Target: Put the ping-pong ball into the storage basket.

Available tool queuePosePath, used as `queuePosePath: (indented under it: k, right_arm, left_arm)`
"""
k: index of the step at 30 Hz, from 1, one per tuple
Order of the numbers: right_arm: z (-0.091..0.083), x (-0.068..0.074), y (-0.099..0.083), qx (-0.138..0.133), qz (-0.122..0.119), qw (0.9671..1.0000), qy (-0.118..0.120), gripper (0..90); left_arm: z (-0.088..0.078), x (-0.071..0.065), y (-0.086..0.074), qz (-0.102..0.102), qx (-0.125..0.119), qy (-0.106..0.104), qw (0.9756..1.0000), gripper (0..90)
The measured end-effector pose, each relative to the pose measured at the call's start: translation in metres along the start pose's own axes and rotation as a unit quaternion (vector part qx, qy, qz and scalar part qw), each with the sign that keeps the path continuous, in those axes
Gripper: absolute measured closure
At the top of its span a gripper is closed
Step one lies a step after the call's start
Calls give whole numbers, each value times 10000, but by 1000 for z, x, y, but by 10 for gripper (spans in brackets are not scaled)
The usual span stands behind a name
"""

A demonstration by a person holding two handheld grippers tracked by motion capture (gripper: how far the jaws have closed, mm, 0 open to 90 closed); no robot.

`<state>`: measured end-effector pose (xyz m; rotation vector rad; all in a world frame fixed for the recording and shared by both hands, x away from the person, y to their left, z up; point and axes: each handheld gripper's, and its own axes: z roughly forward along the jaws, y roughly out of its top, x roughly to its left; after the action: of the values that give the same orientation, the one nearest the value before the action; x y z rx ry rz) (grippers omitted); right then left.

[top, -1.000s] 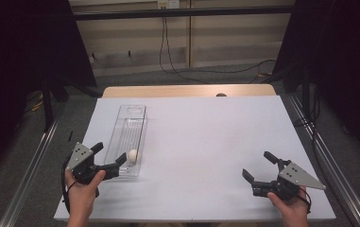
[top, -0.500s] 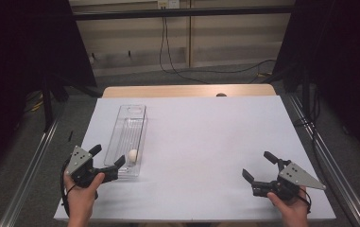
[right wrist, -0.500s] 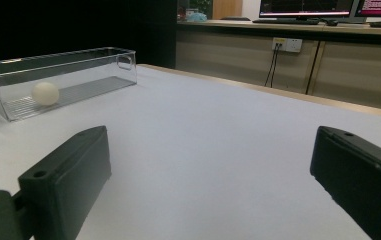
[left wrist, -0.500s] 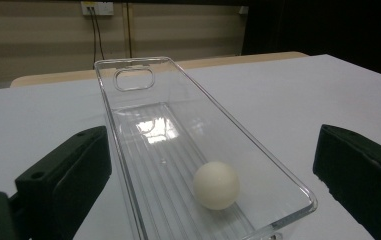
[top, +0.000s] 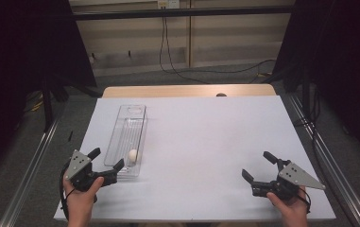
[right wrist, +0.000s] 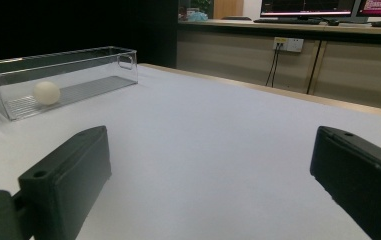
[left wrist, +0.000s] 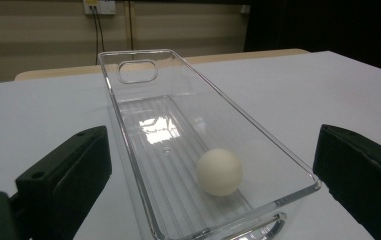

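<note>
Clear plastic bin [top: 126,137], long and narrow, standing on the white worktop [top: 206,142] with one white ball [top: 133,154] resting on its ribbed floor near the end closest to the left gripper [top: 106,161]. The left gripper's fingers are spread wide and hold nothing; in the left gripper view the bin [left wrist: 143,80] runs away from between the two fingers, its near end lying just ahead of them, and the ball [left wrist: 219,171] sits inside, between and beyond the fingertips. The right gripper [top: 258,166], fingers likewise wide and empty, rests low over bare worktop, well apart from the bin [right wrist: 78,65]; its own view places bin and ball [right wrist: 46,92] far off beyond its left finger.
</note>
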<state>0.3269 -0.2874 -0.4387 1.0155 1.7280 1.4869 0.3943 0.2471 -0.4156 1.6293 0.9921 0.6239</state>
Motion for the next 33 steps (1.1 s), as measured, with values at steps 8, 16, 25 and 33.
queuePosePath:
  k: [8,16,25,33]
  right_arm:
    - [0,0,0,5,14,10000,-5,23]
    - [0,0,0,-13,1,10000,-17,23]
    - [0,1,0,16,-15,10000,-11,23]
    - [-1,1,0,5,-23,10000,-22,24]
  left_arm:
    - [0,0,-5,3,14,-8,10000,24]
    - [0,1,-9,-68,42,24,10000,23]
    - [-1,1,-13,-102,-42,50,9999,24]
    - [-1,-1,-18,-119,-5,89,9999,24]
